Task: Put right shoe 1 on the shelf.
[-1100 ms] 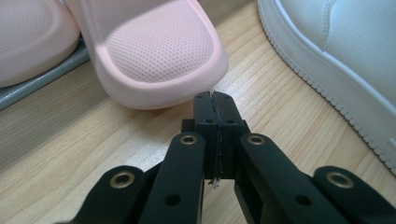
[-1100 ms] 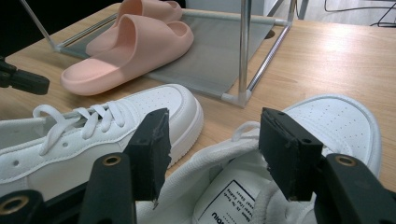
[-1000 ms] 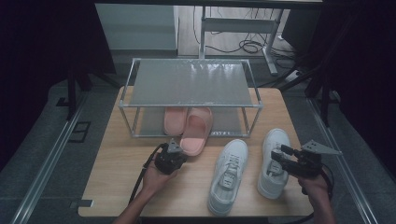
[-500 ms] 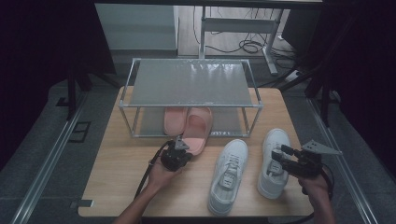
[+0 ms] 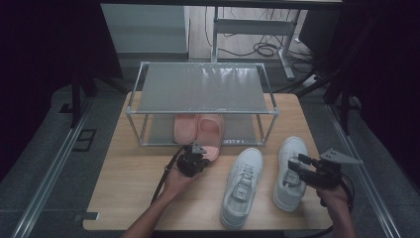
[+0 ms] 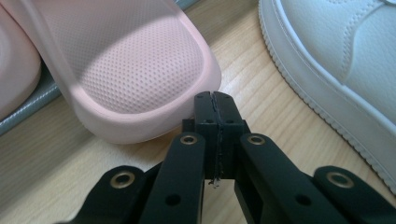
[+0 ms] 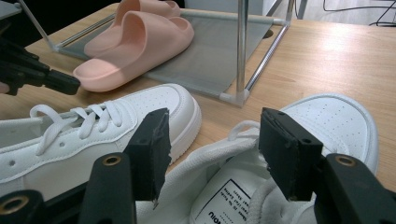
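- High view: the left gripper (image 5: 198, 150), jaws pressed together with nothing between them, sits at the heel of the right-hand pink slipper (image 5: 212, 136), which lies half under the front rail of the wire shoe rack (image 5: 204, 89) near the table's (image 5: 129, 188) middle. A second pink slipper (image 5: 184, 128) lies just beside it, further in on the rack's lower shelf.
- Left gripper view: the closed jaw tips touch, or nearly touch, the slipper's (image 6: 135, 70) rounded heel rim; it looks like a push further onto the shelf.
- Handling, as a judgement: the slipper looks like light, soft foam with a dimpled footbed, so it should slide easily and could swivel if pushed off-centre. The middle of the heel rim suits pushing; the thick side wall or strap suits gripping.
- Right gripper (image 5: 301, 164) hovers with jaws wide apart over the collar of the right white sneaker (image 5: 289, 171) near the table's front right corner; the left white sneaker (image 5: 241, 186) lies just beside it.
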`<state>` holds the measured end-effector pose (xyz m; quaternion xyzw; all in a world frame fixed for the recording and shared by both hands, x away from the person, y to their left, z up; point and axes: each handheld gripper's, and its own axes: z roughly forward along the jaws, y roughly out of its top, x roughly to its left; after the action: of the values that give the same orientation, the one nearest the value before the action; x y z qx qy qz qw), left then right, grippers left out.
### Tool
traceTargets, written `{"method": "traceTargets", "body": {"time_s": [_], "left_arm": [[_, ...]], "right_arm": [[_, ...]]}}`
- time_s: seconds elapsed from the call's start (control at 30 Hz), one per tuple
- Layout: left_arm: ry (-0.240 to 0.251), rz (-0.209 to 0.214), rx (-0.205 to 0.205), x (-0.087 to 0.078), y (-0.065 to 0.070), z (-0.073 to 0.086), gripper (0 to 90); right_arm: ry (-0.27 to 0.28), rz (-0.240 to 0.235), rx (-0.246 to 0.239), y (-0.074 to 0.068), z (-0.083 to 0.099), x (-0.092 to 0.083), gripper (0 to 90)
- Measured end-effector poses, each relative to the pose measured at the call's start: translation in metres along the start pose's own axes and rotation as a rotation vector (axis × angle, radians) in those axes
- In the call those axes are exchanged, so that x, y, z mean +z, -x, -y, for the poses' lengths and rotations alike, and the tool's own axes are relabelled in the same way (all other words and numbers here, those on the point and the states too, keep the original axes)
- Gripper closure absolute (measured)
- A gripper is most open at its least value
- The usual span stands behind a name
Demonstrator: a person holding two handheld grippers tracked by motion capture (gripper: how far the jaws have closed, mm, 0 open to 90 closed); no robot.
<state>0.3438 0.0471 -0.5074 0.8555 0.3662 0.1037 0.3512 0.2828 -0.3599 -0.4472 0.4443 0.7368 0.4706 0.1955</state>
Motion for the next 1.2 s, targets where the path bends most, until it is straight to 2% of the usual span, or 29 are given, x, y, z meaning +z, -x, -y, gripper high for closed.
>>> {"method": "traceTargets", "body": {"time_s": [0.33,0.77,0.97,1.1,1.2], "left_arm": [[0.006,0.001,-0.008,0.009,-0.003,-0.008,90.0],[0.012,-0.028,-0.031,0.018,-0.012,-0.016,90.0],[0.028,-0.037,-0.064,0.022,-0.019,-0.017,90.0],[0.01,-0.056,-0.049,0.024,-0.023,-0.021,90.0],[0.013,-0.063,-0.055,0.026,-0.025,-0.023,90.0]], "right_arm": [[0.001,0.002,0.0,0.001,0.0,-0.001,43.8],[0.002,0.004,-0.003,0.001,0.0,-0.001,43.7],[0.0,0.003,-0.004,0.0,0.0,0.0,43.8],[0.0,0.003,-0.005,0.0,0.0,0.0,43.7],[0.0,0.003,-0.002,0.0,0.0,0.0,43.8]]}}
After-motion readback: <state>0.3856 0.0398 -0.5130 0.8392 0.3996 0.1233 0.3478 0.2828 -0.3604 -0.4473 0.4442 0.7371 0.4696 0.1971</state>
